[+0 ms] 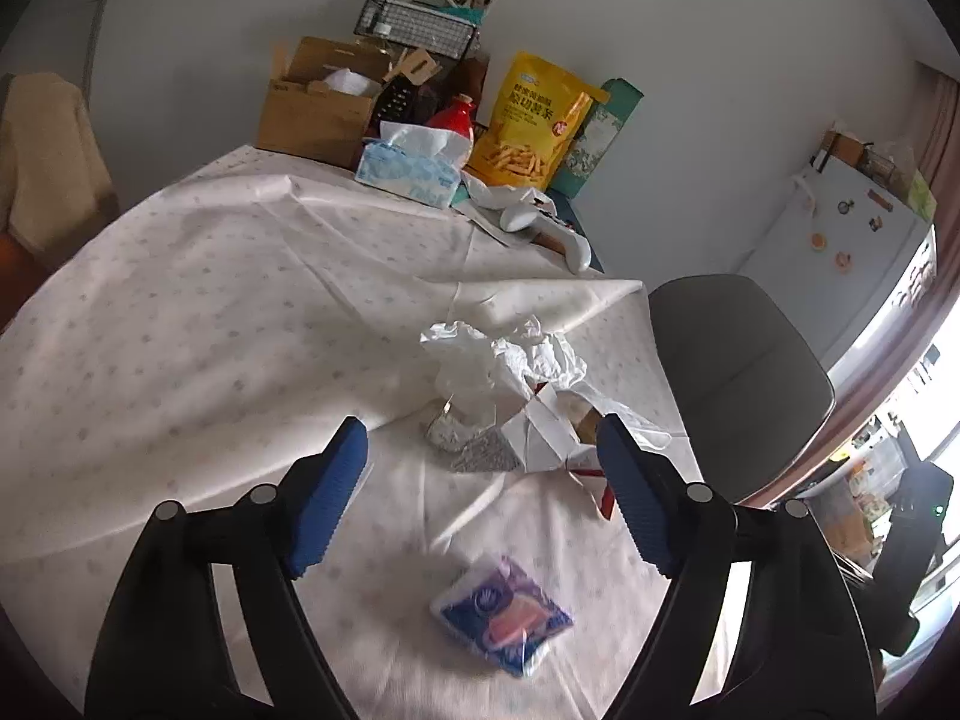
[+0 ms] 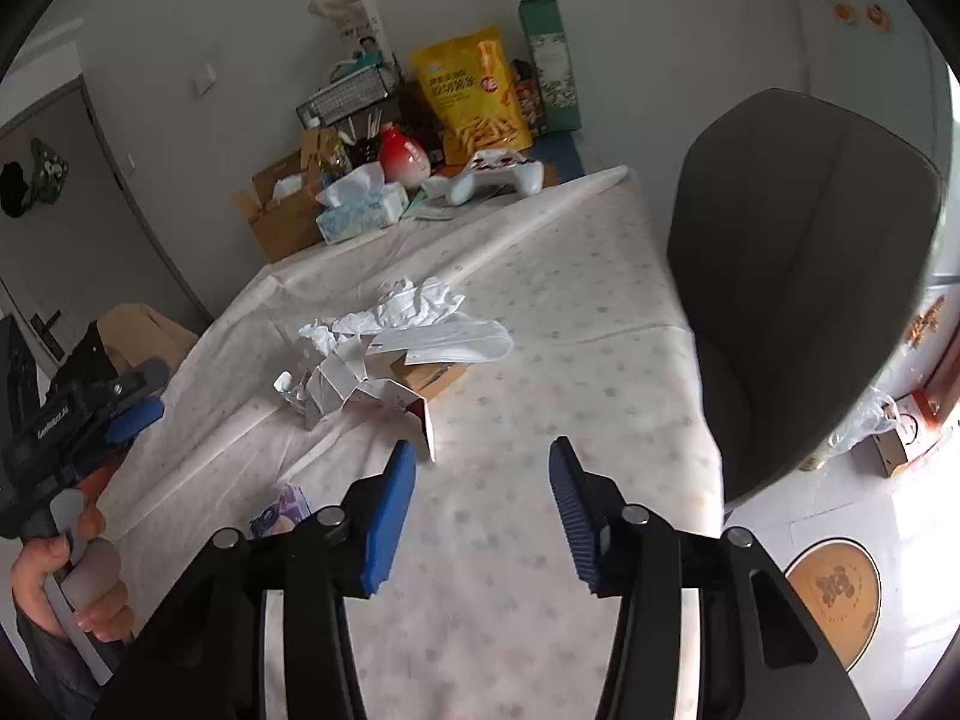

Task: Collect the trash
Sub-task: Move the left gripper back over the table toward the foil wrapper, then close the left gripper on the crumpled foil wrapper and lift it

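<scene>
Table [image 1: 180,312]: trash pile [image 1: 510,384], tissue pack [image 1: 501,612].

The tablecloth [image 1: 210,312] is showing white with faint grey dots. The packet [image 1: 501,615] is showing blue and purple with a pink patch (its print is blurred). The trash [image 1: 510,384] is showing white, with red on one carton edge. The bag [image 1: 531,120] is showing yellow. The chair [image 2: 798,276] is showing grey.
</scene>
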`<act>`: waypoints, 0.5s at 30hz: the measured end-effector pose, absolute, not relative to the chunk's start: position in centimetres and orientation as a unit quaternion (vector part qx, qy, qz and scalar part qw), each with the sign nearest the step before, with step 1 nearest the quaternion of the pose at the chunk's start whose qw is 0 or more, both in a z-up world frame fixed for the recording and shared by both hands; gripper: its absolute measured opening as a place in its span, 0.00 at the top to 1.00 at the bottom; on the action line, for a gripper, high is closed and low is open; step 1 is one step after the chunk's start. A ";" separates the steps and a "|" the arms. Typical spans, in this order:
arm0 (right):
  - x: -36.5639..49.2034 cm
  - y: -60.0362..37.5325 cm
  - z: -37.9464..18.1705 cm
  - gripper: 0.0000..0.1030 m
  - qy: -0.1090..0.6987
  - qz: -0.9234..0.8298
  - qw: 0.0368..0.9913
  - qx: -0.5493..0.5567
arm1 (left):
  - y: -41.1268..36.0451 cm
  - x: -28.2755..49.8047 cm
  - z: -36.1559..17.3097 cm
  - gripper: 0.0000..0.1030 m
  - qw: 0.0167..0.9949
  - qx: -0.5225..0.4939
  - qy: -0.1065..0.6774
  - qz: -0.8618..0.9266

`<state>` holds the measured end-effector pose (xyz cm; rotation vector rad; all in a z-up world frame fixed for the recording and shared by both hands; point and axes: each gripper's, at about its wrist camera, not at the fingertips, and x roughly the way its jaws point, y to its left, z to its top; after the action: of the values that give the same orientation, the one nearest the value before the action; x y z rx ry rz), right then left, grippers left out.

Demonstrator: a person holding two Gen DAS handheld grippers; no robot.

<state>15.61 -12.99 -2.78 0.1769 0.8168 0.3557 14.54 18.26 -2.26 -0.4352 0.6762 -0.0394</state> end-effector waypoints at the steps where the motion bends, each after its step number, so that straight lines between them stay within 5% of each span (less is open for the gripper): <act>1: 16.1 -12.5 -3.0 0.58 0.398 0.175 0.897 0.083 | 18.2 14.9 -2.5 0.25 0.920 -0.209 0.332 -0.020; 15: 20.7 -7.8 -7.0 0.71 0.445 0.197 0.872 0.058 | 17.2 20.9 -7.8 0.40 0.902 -0.214 0.373 -0.031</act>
<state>20.69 -7.81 -6.98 0.1218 0.9303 0.4121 20.86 17.22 -7.83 -0.4427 0.7708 -0.0637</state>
